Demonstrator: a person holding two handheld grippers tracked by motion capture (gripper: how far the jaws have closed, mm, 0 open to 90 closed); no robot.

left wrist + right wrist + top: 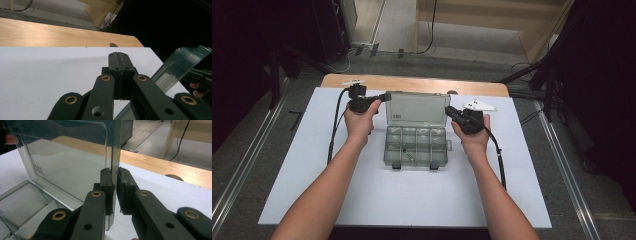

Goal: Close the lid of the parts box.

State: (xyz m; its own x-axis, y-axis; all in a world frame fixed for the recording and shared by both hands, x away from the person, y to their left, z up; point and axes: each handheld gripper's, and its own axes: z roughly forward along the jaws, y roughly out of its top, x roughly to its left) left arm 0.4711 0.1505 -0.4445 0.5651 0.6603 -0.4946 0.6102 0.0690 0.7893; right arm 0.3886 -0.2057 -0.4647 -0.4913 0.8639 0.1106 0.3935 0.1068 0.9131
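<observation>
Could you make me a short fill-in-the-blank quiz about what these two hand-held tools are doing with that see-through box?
1. The clear box's lid stands ____ above its compartments.
2. The right gripper pinches the lid's ____ between its fingers.
3. The left gripper has its fingers pressed ____, with nothing between them.
4. The box sits on a ____ sheet covering the wooden table.

Missing words: open; edge; together; white
</observation>
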